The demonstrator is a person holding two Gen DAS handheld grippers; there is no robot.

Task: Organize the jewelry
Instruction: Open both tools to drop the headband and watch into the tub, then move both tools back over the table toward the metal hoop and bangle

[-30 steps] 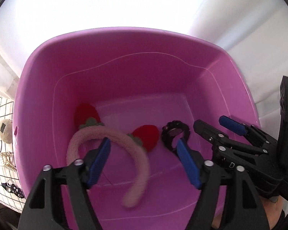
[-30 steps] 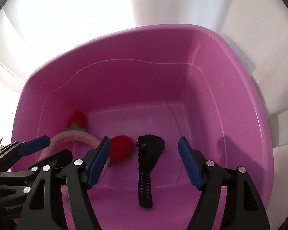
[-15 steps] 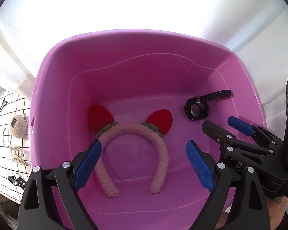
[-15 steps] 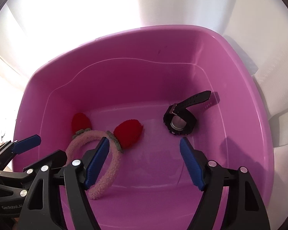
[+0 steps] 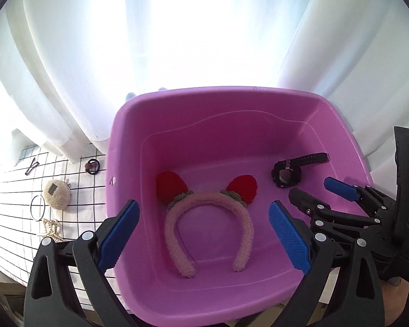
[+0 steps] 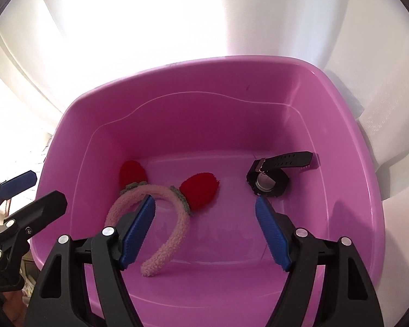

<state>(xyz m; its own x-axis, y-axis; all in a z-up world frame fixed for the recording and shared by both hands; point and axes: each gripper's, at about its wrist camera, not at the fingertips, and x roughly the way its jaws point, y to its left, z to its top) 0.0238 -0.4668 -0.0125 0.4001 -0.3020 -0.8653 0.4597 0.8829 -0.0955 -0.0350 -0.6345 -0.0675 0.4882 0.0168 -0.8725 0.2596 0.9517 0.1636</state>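
Tub (image 5: 128, 147): pink plastic, on a white gridded cloth (image 5: 11, 190), white curtain (image 5: 177, 27) behind it.
Headband (image 5: 207, 218): fuzzy pink, two red ears; it lies flat on the tub floor, left of centre, ends toward the near wall.
Watch (image 5: 286, 174): black, face down on the tub floor at the far right, strap end resting against the right wall — well apart from the headband.
Left tongs (image 5: 204, 234): above the tub's near left part, jaws opening wide, nothing between the pads; the headband lies below and between them, untouched.
Right tongs (image 6: 204, 229): above the tub to the right of the left pair, jaws apart and empty; the watch lies just beyond the right pad, the headband's near arm passes under the left pad.
Outside the tub, left, on the cloth: a fuzzy beige clip (image 5: 56, 197), a thin hoop (image 5: 37, 207), a pearl piece (image 5: 50, 227), a dark hair tie (image 5: 93, 165), a slim clip (image 5: 32, 165) — all clear of both tongs.
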